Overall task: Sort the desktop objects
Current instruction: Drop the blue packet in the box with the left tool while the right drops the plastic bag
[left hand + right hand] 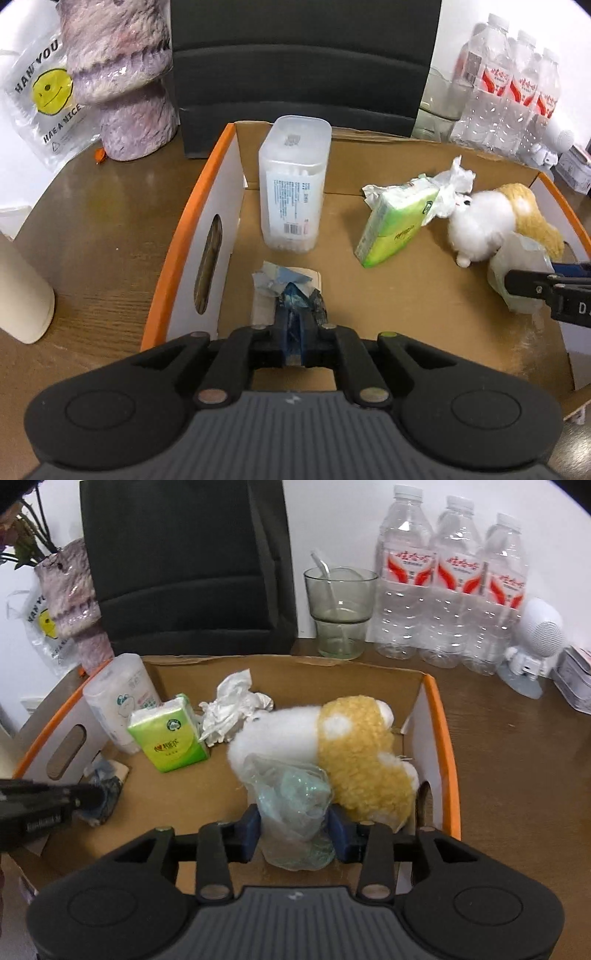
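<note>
- Left gripper (299,306) is sitting over the near left part of the cardboard box (388,288), jaws nearly together, pinching a crumpled blue-grey wrapper (284,284) that is lying on the box floor.
- In the right wrist view the same left gripper (94,795) is coming in from 9 o'clock, its tip on that wrapper (107,786).
- Right gripper (293,827) is low in the box at 6 o'clock, jaws at a medium gap with a clear crumpled plastic bag (295,805) between them; the blue pads (251,829) are lying against the bag on both sides, though whether they are pressing it cannot be told.
- Bag is sitting just in front of the plush toy (354,753), touching it; the toy is white and yellow, lying at the right side of the box.
- In the left wrist view the right gripper (517,284) is entering at 3 o'clock with the bag (521,266) next to the toy (491,221).
- Green tissue pack (168,734) is standing at 10 o'clock from the bag, a crumpled white tissue (232,705) just behind it.
- Tall plastic cotton swab container (293,181) is standing upright by the left wall of the box.
- Behind the box, on the wooden table (517,775): a glass with a straw (341,613) at 12 o'clock and three water bottles (450,583) at 1 o'clock.
</note>
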The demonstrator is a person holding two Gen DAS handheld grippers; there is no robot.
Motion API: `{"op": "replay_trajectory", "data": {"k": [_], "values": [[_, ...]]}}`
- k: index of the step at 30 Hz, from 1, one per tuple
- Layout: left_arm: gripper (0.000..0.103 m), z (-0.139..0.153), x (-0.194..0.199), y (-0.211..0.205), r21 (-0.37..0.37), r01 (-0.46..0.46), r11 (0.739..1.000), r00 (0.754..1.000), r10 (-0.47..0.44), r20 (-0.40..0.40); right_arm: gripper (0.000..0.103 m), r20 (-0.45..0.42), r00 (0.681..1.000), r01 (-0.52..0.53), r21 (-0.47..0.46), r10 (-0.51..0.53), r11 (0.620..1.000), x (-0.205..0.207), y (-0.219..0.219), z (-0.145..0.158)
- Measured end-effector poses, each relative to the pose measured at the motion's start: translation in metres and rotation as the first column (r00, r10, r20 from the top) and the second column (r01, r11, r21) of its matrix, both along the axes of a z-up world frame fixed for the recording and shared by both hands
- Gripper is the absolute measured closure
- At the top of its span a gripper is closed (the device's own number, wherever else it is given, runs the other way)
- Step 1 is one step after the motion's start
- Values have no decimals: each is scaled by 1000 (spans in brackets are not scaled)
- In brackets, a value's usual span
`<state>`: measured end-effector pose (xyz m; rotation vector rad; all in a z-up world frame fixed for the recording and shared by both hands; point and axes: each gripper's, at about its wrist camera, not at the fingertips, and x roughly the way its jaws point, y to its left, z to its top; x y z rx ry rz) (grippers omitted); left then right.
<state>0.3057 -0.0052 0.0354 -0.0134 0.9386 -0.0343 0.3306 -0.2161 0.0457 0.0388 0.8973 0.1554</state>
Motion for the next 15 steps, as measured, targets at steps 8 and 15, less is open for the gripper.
{"op": "replay_trajectory", "data": {"k": [8,15], "values": [[80,20,-10,0,-19,7,1000,999,-8,-46,58,-90,996,0,-38,-3,999,9,4,7],[12,74,-31,-7,16,6,1000,1000,-6,-10,18,-166,986,30,-17,-32,999,-13,10,42]]}}
